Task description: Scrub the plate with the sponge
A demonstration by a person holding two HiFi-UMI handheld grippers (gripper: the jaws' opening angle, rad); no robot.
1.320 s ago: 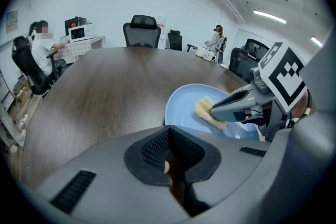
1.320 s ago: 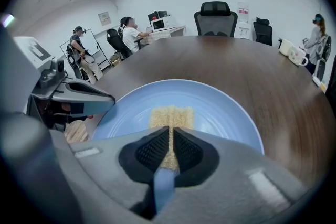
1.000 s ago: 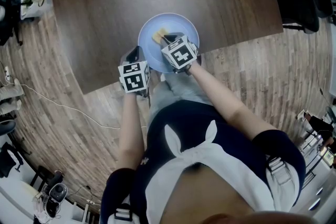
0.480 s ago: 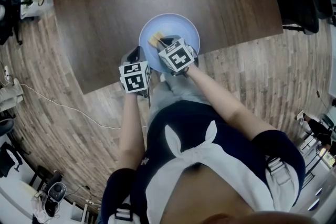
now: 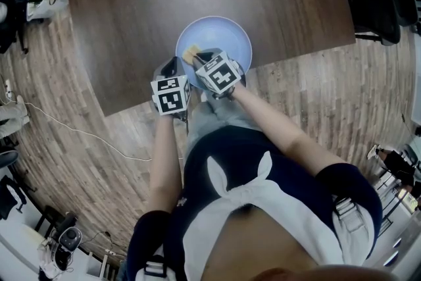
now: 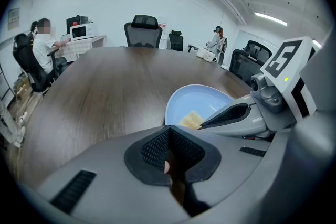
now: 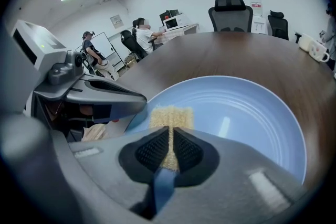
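Observation:
A light blue plate [image 5: 225,33] lies on the dark wooden table [image 5: 145,3], close to its near edge. My right gripper [image 5: 197,57] is over the plate's near left part, shut on a yellow sponge [image 5: 191,52] with a blue back. In the right gripper view the sponge [image 7: 171,117] pokes out between the pads and rests on the plate [image 7: 247,113]. My left gripper [image 5: 171,70] stands just off the plate's near left rim. In the left gripper view its jaws [image 6: 170,152] are together and I see nothing between them.
The table edge runs right under both grippers, with wood-plank floor [image 5: 309,89] on the near side. Office chairs [image 6: 143,31] stand at the far end of the table. A person [image 6: 42,50] sits at the far left. A white mug [image 7: 315,50] stands far right.
My right gripper has slid the sponge a little to the left and nearer, toward the plate's near left rim. The left gripper and the plate have stayed put.

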